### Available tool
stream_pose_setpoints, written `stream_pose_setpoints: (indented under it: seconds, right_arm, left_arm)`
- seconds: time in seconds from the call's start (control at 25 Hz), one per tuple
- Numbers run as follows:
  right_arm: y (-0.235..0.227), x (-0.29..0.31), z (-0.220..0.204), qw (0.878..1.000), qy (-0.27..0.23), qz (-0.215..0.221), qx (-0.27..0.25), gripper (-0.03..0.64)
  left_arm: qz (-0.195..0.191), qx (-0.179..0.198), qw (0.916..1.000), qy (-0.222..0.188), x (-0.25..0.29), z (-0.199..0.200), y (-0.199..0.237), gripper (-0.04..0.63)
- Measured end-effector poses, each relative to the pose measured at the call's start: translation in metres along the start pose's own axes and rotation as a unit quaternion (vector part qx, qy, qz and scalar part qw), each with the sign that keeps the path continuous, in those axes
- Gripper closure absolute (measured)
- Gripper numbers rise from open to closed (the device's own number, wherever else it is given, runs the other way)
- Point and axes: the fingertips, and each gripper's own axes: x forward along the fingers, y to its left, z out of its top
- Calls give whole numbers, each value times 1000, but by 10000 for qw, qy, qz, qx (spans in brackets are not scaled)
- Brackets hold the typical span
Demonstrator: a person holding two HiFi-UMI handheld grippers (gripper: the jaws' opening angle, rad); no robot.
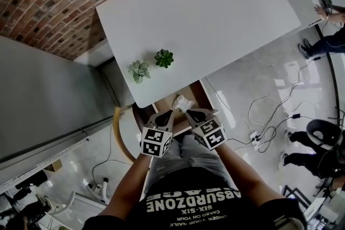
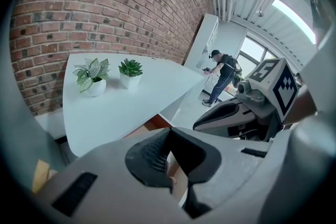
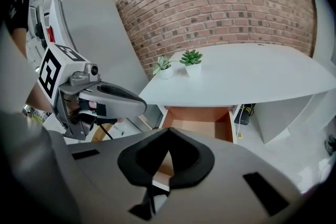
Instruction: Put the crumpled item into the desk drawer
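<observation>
The left gripper [image 1: 167,112] and right gripper [image 1: 190,111] both had jaws pressed together on nothing, tips just short of the crumpled white paper [image 1: 183,102] (lying in the open wooden drawer [image 3: 197,124]) under the white desk [image 1: 215,19].

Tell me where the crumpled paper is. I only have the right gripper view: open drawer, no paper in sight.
Observer: The head view shows white crumpled paper over the open drawer, just ahead of the left gripper and right gripper.
Operator: Is the left gripper holding anything?
Observer: No. The left gripper view shows its jaws shut, with nothing between them.
Operator: Anyone nearby?
Observer: The left gripper view shows a person standing well beyond the far end of the desk.
</observation>
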Motion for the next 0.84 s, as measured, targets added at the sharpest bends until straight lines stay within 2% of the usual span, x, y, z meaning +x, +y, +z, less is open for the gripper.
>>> stream_pose_setpoints:
  seconds: [0.4, 0.84]
  right_arm:
    - [4, -13, 13, 9995, -287, -90, -24, 620]
    - [9, -13, 12, 9995, -304, -123, -20, 620]
  left_arm:
    - [-87, 134, 9999, -35, -4, 4, -5, 589]
    - [-98, 185, 9997, -80, -6, 6, -6, 589]
